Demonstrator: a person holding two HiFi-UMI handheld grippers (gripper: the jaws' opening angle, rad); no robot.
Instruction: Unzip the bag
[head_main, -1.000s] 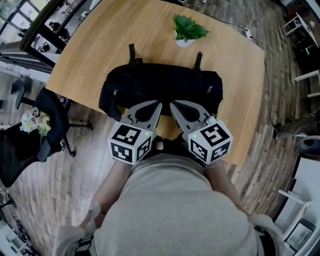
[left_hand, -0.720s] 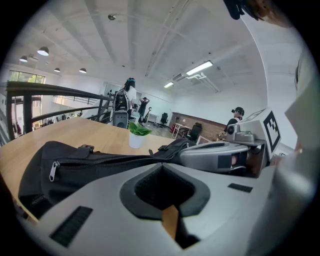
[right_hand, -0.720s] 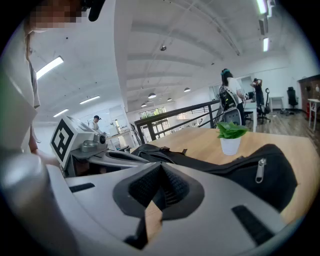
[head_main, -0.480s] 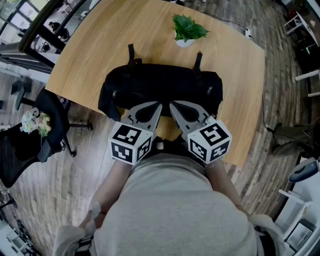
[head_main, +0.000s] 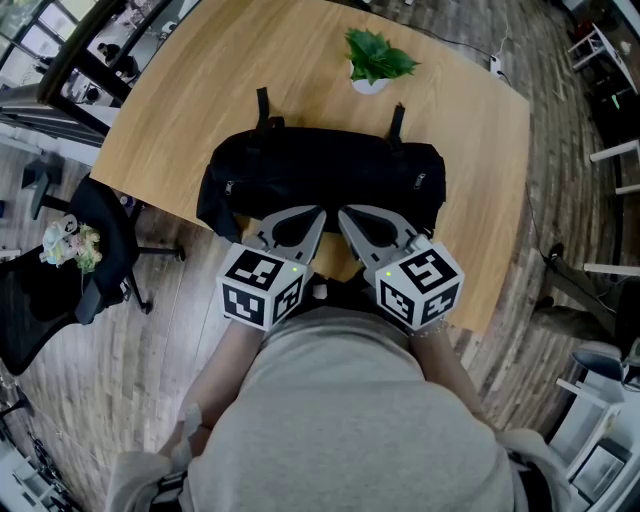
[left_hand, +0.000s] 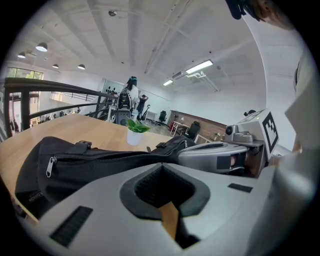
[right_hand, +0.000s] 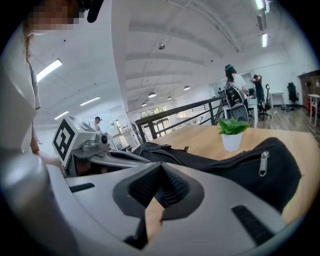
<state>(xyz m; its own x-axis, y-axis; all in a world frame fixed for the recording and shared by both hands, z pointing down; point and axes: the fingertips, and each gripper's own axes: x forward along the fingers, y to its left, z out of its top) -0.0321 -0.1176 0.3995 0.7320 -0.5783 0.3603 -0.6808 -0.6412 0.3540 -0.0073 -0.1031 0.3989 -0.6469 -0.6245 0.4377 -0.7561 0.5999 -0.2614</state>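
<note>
Black soft fabric bag (head_main: 322, 168) lies lengthwise on the light wooden table (head_main: 190, 90), close to the near edge and in front of the person. The fabric is slack and rumpled, with two short black straps sticking out along the far side. The zip line runs along the top and looks closed end to end. One metal pull (left_hand: 49, 166) hangs at the bag's left end, another pull (right_hand: 261, 163) at the right end.

Small green plant in a white pot (head_main: 373, 62) stands on the table beyond the bag, apart from it.

Left gripper (head_main: 319, 208): jaws pressed together at the tips, nothing between them, only table wood visible through the gap behind. Right gripper (head_main: 342, 210): same, jaws together and empty. They sit side by side, tips nearly meeting, at the middle of the bag's near side. From the head view the tips overlap the bag's edge, but I can't confirm contact.
</note>
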